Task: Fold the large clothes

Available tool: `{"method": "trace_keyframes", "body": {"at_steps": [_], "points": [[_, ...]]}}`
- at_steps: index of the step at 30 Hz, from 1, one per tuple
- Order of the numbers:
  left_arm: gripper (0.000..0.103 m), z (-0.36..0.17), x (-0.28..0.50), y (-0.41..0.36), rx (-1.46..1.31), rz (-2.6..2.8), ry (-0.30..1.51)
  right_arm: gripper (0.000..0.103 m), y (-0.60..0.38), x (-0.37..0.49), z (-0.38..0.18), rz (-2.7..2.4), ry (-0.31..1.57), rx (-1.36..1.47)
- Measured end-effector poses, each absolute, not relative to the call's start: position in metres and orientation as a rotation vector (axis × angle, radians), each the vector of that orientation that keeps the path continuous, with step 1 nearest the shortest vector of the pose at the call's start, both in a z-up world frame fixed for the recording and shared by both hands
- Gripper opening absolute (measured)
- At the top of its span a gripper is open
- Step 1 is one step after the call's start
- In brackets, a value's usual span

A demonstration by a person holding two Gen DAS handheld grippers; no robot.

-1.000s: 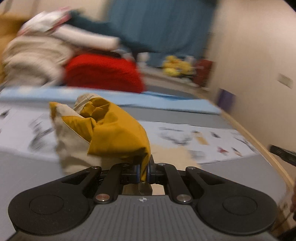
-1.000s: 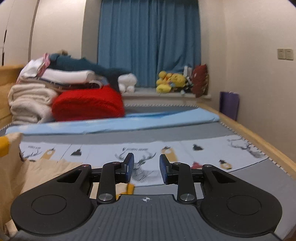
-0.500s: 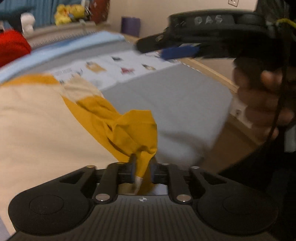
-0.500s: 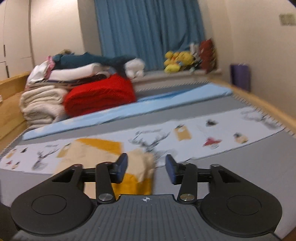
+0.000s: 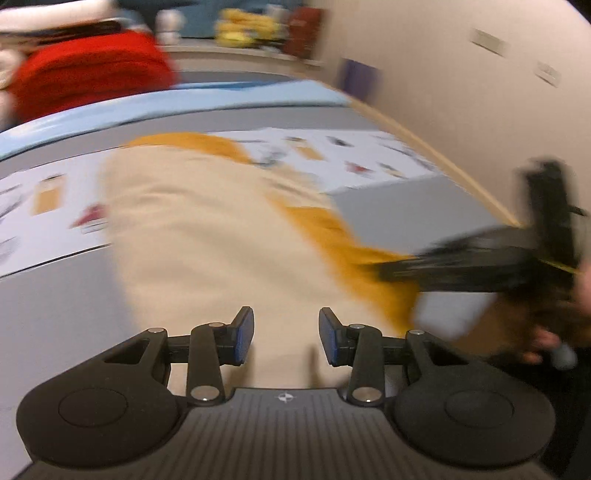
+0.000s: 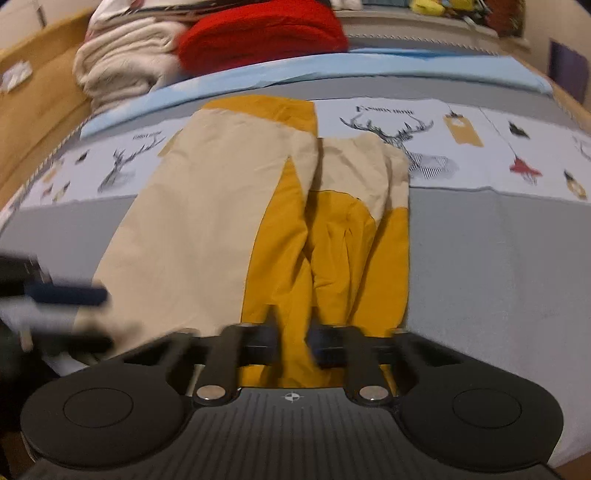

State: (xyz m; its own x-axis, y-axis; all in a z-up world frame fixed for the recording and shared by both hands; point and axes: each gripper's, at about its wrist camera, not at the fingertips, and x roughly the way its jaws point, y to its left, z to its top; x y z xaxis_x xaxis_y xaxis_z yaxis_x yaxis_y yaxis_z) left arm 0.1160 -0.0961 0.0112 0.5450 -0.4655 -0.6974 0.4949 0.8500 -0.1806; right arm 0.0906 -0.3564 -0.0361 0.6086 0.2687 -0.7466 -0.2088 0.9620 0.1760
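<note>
A cream and mustard-yellow garment (image 6: 258,221) lies spread lengthwise on the bed; it also shows in the left wrist view (image 5: 221,236). My left gripper (image 5: 286,338) is open and empty, low over the garment's cream near edge. My right gripper (image 6: 293,343) is open with the jaws either side of a yellow fold at the garment's near edge, not closed on it. The right gripper shows blurred in the left wrist view (image 5: 480,266) at the yellow edge. The left gripper shows blurred at the left of the right wrist view (image 6: 55,295).
The bed has a grey cover (image 6: 498,277) with a white printed band (image 6: 461,140) and a light blue sheet (image 6: 332,70) behind. A red blanket (image 6: 258,33) and stacked cream towels (image 6: 122,62) sit at the back. A wooden bed frame (image 6: 40,110) runs along the left.
My left gripper has opened and let go of the yellow fabric, and the garment now lies flat. My right gripper has dropped to the garment's near yellow edge.
</note>
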Motion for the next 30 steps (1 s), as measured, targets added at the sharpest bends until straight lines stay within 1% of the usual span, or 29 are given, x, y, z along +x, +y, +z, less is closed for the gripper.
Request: {"method": "trace_keyframes", "body": {"at_steps": [2,4,5,6,10,13,14,16,17,20,22,23,25,30], "points": [[0.043,0.013,0.126,-0.081,0.004,-0.492,0.821,0.004,-0.374,0.087,-0.023,0.275,0.810,0.138],[0.043,0.019,0.137,-0.074,-0.022,-0.442,0.823,0.003,-0.397,0.072,-0.004,0.281,0.698,0.225],[0.043,0.020,0.141,-0.072,-0.033,-0.430,0.829,0.002,-0.407,0.062,0.004,0.274,0.645,0.234],[0.044,0.018,0.145,-0.072,-0.040,-0.427,0.837,0.002,-0.414,0.057,0.005,0.254,0.634,0.221],[0.044,0.014,0.151,-0.085,-0.051,-0.467,0.871,0.002,-0.436,0.055,-0.033,0.152,0.826,0.159],[0.044,0.000,0.151,-0.099,-0.045,-0.518,0.925,0.002,-0.437,0.058,-0.049,0.145,0.850,0.094],[0.046,-0.013,0.153,-0.106,-0.001,-0.518,0.975,0.002,-0.438,0.059,-0.050,0.147,0.844,0.096],[0.057,-0.035,0.152,-0.115,0.099,-0.509,1.043,0.002,-0.437,0.061,-0.055,0.138,0.838,0.095],[0.058,-0.039,0.149,-0.117,0.123,-0.506,1.059,0.002,-0.436,0.062,-0.059,0.133,0.849,0.091],[0.054,-0.025,0.143,-0.113,0.094,-0.541,1.004,0.002,-0.428,0.068,-0.071,0.122,0.873,0.017],[0.053,-0.018,0.138,-0.110,0.133,-0.577,0.967,0.002,-0.423,0.075,-0.072,0.112,0.867,-0.008],[0.051,-0.026,0.139,-0.111,0.167,-0.572,0.997,0.002,-0.423,0.077,-0.074,0.110,0.875,0.000],[0.052,-0.052,0.140,-0.114,0.211,-0.547,1.099,0.002,-0.423,0.082,-0.081,0.110,0.915,-0.012],[0.053,-0.051,0.140,-0.118,0.230,-0.563,1.085,0.002,-0.410,0.088,-0.103,0.106,1.012,-0.097]]}}
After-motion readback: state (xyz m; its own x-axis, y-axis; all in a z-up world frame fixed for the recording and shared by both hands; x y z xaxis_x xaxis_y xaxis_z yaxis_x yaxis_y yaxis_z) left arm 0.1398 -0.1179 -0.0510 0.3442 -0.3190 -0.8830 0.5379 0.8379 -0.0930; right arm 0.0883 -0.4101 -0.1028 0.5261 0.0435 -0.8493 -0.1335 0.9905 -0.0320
